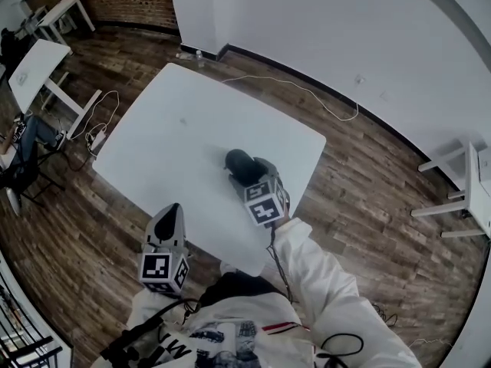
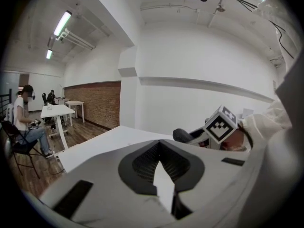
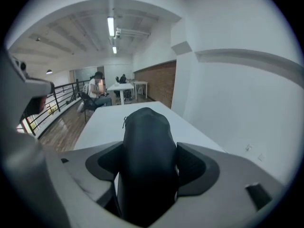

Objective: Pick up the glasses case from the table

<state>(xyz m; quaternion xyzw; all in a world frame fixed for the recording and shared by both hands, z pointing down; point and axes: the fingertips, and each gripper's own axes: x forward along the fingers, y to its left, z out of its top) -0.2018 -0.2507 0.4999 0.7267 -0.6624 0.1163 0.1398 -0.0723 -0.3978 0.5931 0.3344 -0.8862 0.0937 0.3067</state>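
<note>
The glasses case [image 1: 240, 164] is dark, rounded and oblong, and it sits between the jaws of my right gripper [image 1: 249, 173] over the near right part of the white table [image 1: 176, 129]. In the right gripper view the case [image 3: 145, 165] fills the gap between the jaws, which are shut on its sides, with the table [image 3: 102, 122] beyond. Whether it touches the tabletop I cannot tell. My left gripper [image 1: 169, 211] hovers at the table's near edge, shut and holding nothing [image 2: 160, 167]. From there the case [image 2: 183, 136] and the right gripper's marker cube [image 2: 221, 124] show at the right.
Other white tables [image 1: 38, 60] and a seated person [image 1: 27, 140] are at the far left. A power strip with cables [image 1: 96, 136] lies on the wood floor beside the table. White furniture [image 1: 460, 190] stands at the right by the wall. A black railing [image 3: 38, 108] runs at the left.
</note>
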